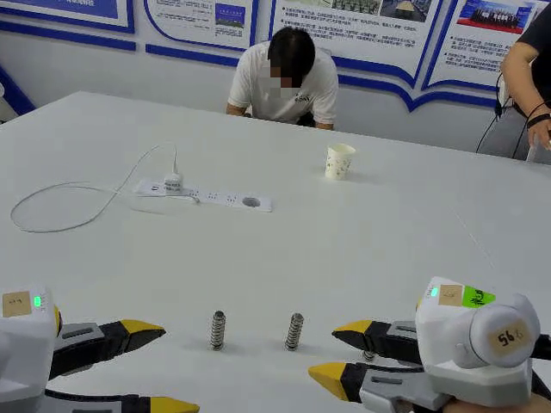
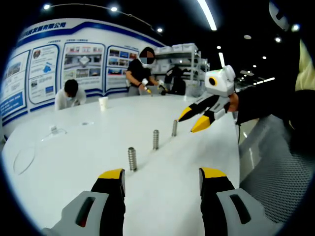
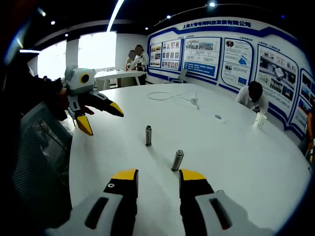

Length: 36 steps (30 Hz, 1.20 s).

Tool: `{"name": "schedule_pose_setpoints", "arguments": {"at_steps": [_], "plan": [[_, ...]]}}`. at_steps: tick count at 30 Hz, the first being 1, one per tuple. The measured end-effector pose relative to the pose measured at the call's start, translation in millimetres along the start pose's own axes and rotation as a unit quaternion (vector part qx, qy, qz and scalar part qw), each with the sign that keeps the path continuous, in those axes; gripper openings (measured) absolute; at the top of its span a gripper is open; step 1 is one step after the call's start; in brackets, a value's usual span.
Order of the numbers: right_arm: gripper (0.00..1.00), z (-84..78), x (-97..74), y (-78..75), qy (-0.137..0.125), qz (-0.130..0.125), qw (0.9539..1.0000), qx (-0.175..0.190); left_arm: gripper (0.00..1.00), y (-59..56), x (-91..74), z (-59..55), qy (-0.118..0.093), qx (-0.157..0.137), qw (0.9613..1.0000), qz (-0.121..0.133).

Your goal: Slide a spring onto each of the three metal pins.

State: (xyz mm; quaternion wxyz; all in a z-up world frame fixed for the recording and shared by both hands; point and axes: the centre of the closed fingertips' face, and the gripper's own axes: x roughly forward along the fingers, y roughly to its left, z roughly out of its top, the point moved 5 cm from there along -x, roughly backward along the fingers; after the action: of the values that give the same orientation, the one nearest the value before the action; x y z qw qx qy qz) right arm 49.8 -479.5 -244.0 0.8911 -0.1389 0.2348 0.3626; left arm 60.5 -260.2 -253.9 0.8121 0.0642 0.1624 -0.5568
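Note:
Three pins stand upright in a row near the front edge of the white table (image 1: 284, 258), each with a coil spring around it. The left spring (image 1: 218, 329) and the middle spring (image 1: 294, 331) stand free. The right spring (image 2: 174, 128) is beside my right gripper (image 1: 334, 350) and mostly hidden behind it in the head view. That gripper is open, with nothing between its yellow tips, as its own view shows (image 3: 158, 174). My left gripper (image 1: 168, 366) is open too, left of the row and clear of it, and holds nothing (image 2: 162, 174).
A white power strip (image 1: 215, 197) with a looping cable lies mid-table, and a paper cup (image 1: 339, 161) stands further back. One person (image 1: 284, 77) sits at the far edge and another (image 1: 527, 77) at the right. A mesh chair (image 2: 275, 157) is close to me.

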Motion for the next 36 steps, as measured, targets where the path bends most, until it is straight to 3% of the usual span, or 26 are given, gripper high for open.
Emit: {"name": "schedule_pose_setpoints", "arguments": {"at_steps": [9, 22, 36], "plan": [[0.36, -11.9, -20.5, -15.9, -0.005, -0.028, 0.9995, 0.017, 0.63, -0.2, 0.3, -1.1, 0.000, -0.004, 1.0000, 0.000], [0.42, -31.3, -45.4, -33.1, -0.015, -0.047, 0.9985, 0.024, 0.64, -1.3, 0.9, -3.4, 0.006, -0.001, 1.0000, -0.002], [0.50, -47.9, -55.8, -42.0, -0.014, -0.046, 0.9984, 0.030, 0.66, -1.4, 2.3, -5.7, 0.009, -0.003, 1.0000, -0.001]]}}
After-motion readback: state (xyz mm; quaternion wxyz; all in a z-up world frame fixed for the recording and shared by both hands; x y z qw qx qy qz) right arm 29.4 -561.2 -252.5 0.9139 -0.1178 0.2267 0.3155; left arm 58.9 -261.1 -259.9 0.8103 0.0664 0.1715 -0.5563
